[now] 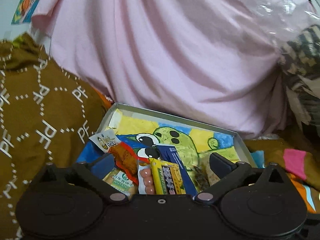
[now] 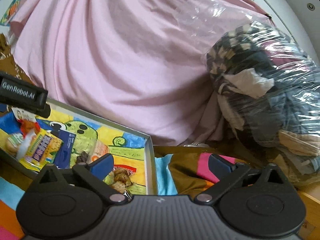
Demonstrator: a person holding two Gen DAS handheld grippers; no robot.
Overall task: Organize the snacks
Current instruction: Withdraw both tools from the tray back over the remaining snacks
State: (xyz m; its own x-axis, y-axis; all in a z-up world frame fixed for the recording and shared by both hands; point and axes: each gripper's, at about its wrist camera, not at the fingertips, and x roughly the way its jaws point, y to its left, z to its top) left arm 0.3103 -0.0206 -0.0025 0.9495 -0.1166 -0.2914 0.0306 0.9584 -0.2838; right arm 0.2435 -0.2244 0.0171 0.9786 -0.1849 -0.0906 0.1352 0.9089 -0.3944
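Pink bedding (image 1: 160, 60) crowds the tray's (image 1: 243, 146) far rim; both grippers (image 1: 160, 166) (image 2: 161, 165) hold fingers wide, empty.

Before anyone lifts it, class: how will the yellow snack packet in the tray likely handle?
The yellow snack packet looks like thin glossy film, so probably slippery and light. It leans on other packets, so a push would likely slide it.

A brown blanket (image 1: 40, 108) covers the bed. On it lie a grey tray (image 1: 243, 146) at centre, a pink bundle (image 1: 160, 50) above, and a plastic-wrapped bundle (image 2: 270, 92) at right.
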